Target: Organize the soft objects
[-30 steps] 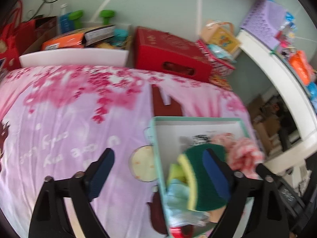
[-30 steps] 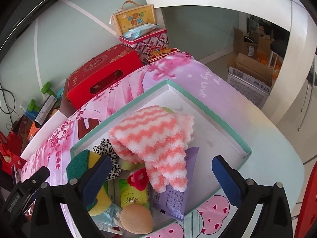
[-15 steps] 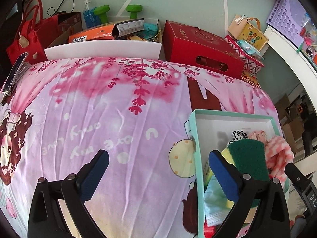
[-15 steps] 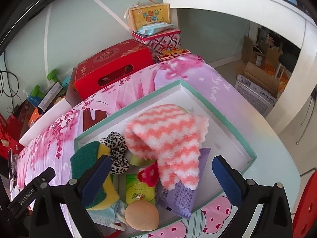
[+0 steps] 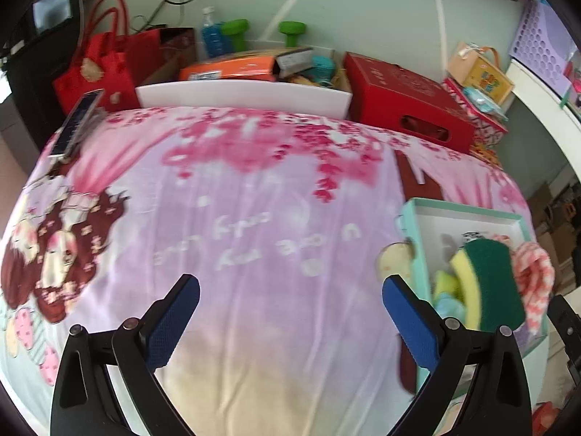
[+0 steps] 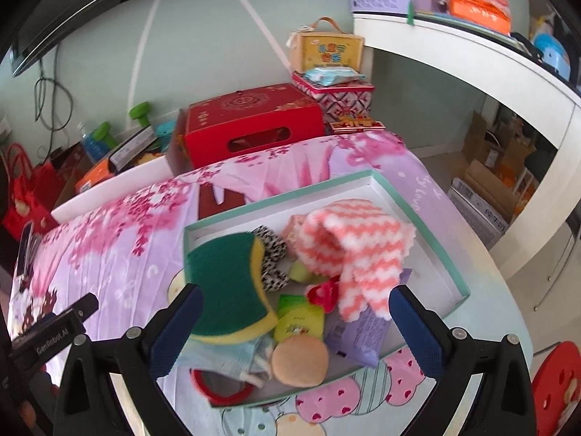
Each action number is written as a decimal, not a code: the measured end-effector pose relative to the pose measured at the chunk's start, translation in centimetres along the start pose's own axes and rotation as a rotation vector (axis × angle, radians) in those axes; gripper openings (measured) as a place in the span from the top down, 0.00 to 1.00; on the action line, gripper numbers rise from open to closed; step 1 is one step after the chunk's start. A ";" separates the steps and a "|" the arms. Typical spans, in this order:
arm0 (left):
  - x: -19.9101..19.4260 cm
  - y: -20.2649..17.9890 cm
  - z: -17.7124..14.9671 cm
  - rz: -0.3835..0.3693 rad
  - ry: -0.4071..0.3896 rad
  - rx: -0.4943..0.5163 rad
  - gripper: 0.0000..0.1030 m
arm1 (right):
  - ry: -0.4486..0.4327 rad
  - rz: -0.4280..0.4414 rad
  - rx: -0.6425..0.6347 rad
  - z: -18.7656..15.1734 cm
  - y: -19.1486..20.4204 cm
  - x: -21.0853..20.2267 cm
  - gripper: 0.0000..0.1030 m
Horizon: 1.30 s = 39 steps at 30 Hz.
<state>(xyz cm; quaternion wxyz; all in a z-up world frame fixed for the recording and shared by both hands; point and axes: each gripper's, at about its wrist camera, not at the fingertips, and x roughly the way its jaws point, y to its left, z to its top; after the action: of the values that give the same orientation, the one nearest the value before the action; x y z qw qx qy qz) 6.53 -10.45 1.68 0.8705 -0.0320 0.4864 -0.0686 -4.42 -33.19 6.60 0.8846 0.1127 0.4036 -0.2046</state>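
A shallow teal-rimmed box (image 6: 432, 232) lies on the pink printed cloth (image 5: 254, 218). It holds a green and yellow sponge (image 6: 228, 283), a coral and white zigzag cloth (image 6: 359, 250), a leopard-print scrunchie (image 6: 272, 258), a round beige puff (image 6: 299, 359), a green packet (image 6: 299, 323) and a purple packet (image 6: 359, 330). My right gripper (image 6: 294, 330) is open above the box's near end. My left gripper (image 5: 290, 319) is open and empty over the bare cloth, left of the box (image 5: 417, 232); the sponge (image 5: 490, 287) shows there too.
A red carton (image 5: 406, 101) and a white bin (image 5: 247, 94) of clutter stand behind the table. A red bag (image 5: 105, 61) is at the back left. A white shelf (image 6: 472, 58) runs along the right. A red stool (image 6: 559, 388) is at the lower right.
My left gripper has swung left, away from the box, over the bare cloth. My right gripper has moved a little closer over the box. Both stay open.
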 end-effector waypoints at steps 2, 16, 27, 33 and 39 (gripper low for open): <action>-0.3 0.8 -0.4 0.033 -0.001 -0.005 0.02 | 0.003 0.004 -0.019 -0.5 0.6 -0.2 0.00; -1.9 4.5 -4.3 0.170 0.042 -0.024 0.02 | 0.100 0.030 -0.120 -5.1 3.2 0.9 0.00; -1.6 4.7 -7.8 0.226 0.122 0.019 0.02 | 0.177 0.030 -0.164 -8.0 3.9 2.0 0.00; -1.3 5.2 -8.3 0.235 0.145 0.006 0.02 | 0.169 0.030 -0.165 -7.9 3.9 1.8 0.00; -0.8 4.9 -8.1 0.215 0.166 0.017 0.02 | 0.178 0.031 -0.166 -7.9 3.9 2.3 0.00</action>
<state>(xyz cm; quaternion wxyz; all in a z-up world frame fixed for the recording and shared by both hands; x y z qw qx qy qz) -0.35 -5.40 -2.45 0.8298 0.0333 0.5568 0.0188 -6.56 -27.41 -0.17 0.8546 0.0631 0.4944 -0.1460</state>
